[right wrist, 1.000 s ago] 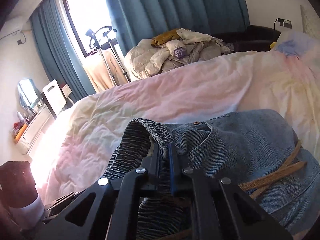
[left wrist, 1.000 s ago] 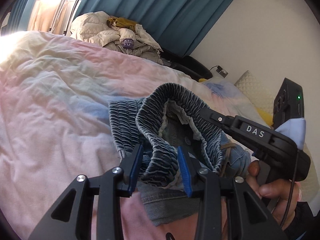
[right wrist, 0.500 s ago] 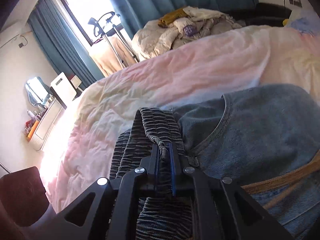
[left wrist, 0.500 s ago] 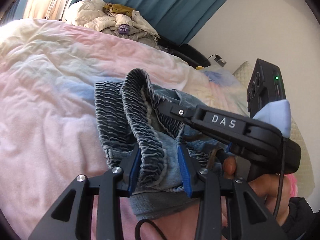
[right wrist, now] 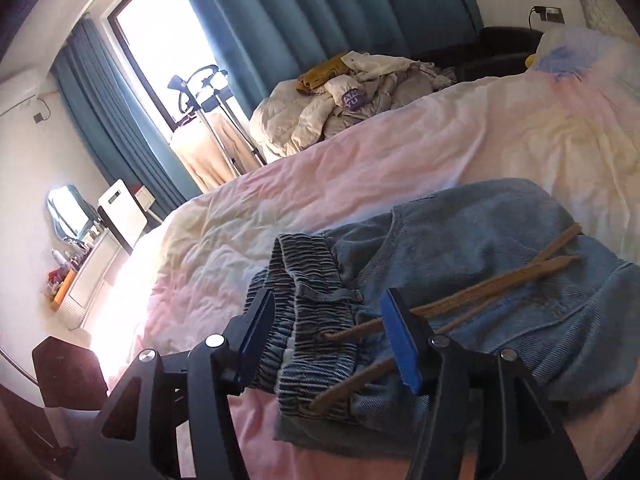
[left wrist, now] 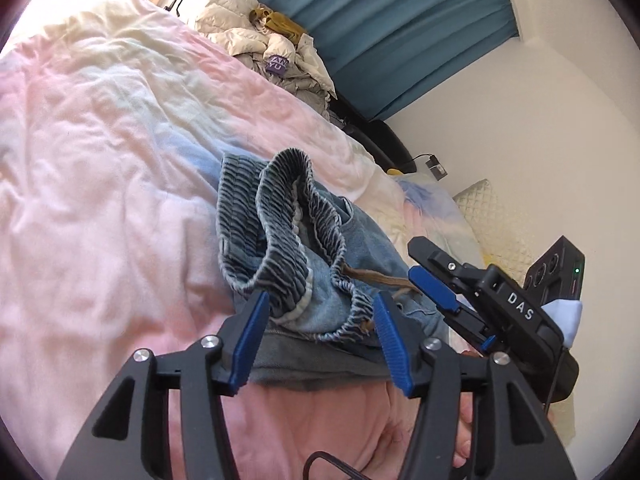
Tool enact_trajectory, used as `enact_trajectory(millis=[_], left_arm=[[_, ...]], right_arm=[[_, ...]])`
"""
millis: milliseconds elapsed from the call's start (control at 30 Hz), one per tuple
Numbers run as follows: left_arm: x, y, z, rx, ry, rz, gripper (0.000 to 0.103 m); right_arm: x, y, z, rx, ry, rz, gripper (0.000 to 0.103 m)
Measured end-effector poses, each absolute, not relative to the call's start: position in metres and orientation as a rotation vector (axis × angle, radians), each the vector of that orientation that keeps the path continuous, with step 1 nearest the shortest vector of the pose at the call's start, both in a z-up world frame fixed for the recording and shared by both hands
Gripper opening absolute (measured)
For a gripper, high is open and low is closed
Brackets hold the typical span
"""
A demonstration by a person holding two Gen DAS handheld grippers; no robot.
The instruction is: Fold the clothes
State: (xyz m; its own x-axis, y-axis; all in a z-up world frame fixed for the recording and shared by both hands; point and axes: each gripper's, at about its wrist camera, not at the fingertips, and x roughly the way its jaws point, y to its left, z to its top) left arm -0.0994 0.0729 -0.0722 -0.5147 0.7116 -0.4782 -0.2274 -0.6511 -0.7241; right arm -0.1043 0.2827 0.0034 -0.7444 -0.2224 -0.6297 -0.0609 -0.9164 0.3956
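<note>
A blue denim garment (left wrist: 360, 256) with a ribbed elastic waistband (left wrist: 276, 216) and brown drawstrings (right wrist: 500, 284) lies bunched on the pink bed cover (left wrist: 100, 184). My left gripper (left wrist: 320, 332) is open, its blue pads either side of the waistband edge. My right gripper (right wrist: 332, 332) is open over the waistband (right wrist: 308, 280) and drawstrings. It also shows in the left wrist view (left wrist: 444, 280), open, beside the garment.
A heap of cream jackets (right wrist: 344, 108) lies at the bed's far side before teal curtains (right wrist: 320, 12). Pillows (left wrist: 492, 216) lie by the white wall. A dresser with a mirror (right wrist: 68, 216) and a clothes rack (right wrist: 208, 120) stand near the window.
Both grippers have opened and let go of the waistband, which now rests slack on the bed. The right gripper has drawn back to the right.
</note>
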Motion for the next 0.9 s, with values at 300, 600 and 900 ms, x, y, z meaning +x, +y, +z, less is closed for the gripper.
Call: enact_trajectory(millis=[300, 600, 900], left_arm=[[-0.093, 0.082, -0.100, -1.206, -0.816, 2.144, 0.059], [-0.103, 0.083, -0.126, -1.182, -1.002, 1.984, 0.074], [-0.116, 0.076, -0.135, -1.284, -1.047, 2.019, 0.075]], right_arm=[[-0.103, 0.294, -0.022, 1.164, -0.862, -2.573, 0.046], [-0.113, 0.314, -0.083, 1.346, -1.233, -2.311, 0.016], [-0.113, 0.314, -0.079, 1.340, -1.225, -2.334, 0.013]])
